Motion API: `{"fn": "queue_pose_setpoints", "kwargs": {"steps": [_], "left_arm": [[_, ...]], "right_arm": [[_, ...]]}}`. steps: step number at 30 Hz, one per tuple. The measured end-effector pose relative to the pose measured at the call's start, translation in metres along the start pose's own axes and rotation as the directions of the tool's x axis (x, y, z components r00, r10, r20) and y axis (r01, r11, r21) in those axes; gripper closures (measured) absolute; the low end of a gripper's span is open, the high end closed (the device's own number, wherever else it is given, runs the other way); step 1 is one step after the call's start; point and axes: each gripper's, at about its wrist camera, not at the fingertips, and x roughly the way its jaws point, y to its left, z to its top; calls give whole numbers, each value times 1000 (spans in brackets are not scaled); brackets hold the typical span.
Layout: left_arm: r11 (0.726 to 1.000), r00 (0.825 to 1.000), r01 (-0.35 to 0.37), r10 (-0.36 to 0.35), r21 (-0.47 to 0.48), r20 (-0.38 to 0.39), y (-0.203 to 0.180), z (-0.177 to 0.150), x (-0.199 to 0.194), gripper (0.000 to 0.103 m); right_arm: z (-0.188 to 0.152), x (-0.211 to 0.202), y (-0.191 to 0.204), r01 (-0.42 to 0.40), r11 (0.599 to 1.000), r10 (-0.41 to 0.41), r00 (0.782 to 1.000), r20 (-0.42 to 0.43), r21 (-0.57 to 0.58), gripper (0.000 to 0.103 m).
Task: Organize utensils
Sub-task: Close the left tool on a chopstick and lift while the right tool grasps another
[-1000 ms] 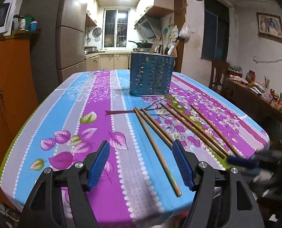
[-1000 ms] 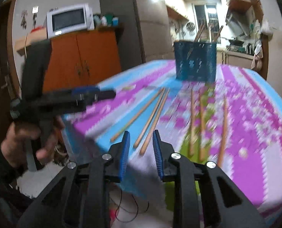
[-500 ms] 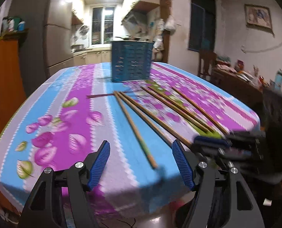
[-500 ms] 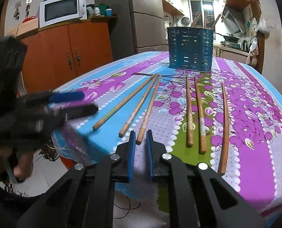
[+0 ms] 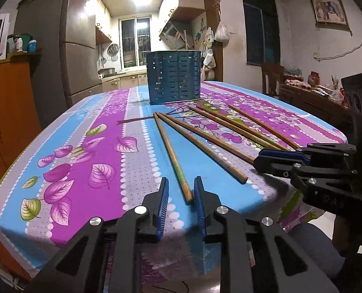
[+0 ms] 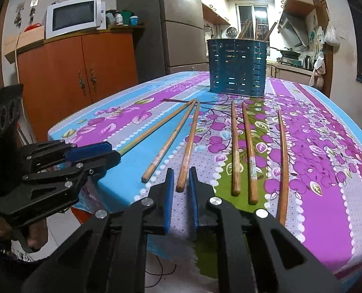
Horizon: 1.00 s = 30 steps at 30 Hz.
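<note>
Several long wooden chopsticks lie fanned on the flowered tablecloth [image 5: 102,146]. A blue slotted utensil holder [image 5: 174,77] stands at the far middle; in the right wrist view [image 6: 237,67] it holds a few wooden utensils. My left gripper [image 5: 181,196] is narrowly open, its pads on either side of the near end of the leftmost chopstick [image 5: 172,155] without gripping it. My right gripper [image 6: 181,183] is narrowly open around the near end of the third chopstick from the left [image 6: 189,144], not clamped. Each gripper shows in the other's view.
The table's near edge runs just under both grippers. Three more chopsticks [image 6: 248,151] lie to the right. An orange cabinet [image 6: 76,78] with a microwave [image 6: 72,15] stands left of the table; a side table with clutter [image 5: 312,90] stands right.
My left gripper has narrowed from wide open and moved up to the leftmost chopstick's end. My right gripper has opened slightly and moved forward to straddle a chopstick's end.
</note>
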Motion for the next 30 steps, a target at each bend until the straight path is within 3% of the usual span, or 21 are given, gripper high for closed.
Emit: {"fn": "queue_pose_setpoints", "kwargs": {"steps": [10,15,21,26,30], "left_arm": [[999,993,-34,35,-14,112,-4,-11,3,78],[999,990,-50,52,-19,134,-6,-14,1,91],[997,989,-56,61,-44,135,-3,-14,-3,94],[997,981,-68,75,-46,178,4,0,-23,95],[997,964,-69,76,-40,255,8,26,-52,96]], "right_arm": [[-2,4,7,38,999,-38,999,39,-15,91],[-5,3,8,50,999,-49,997,57,-18,91],[-9,0,4,42,999,-42,994,97,8,96],[0,-20,5,52,999,-50,990,134,-5,96],[20,-45,7,69,997,-62,979,194,-27,97]]}}
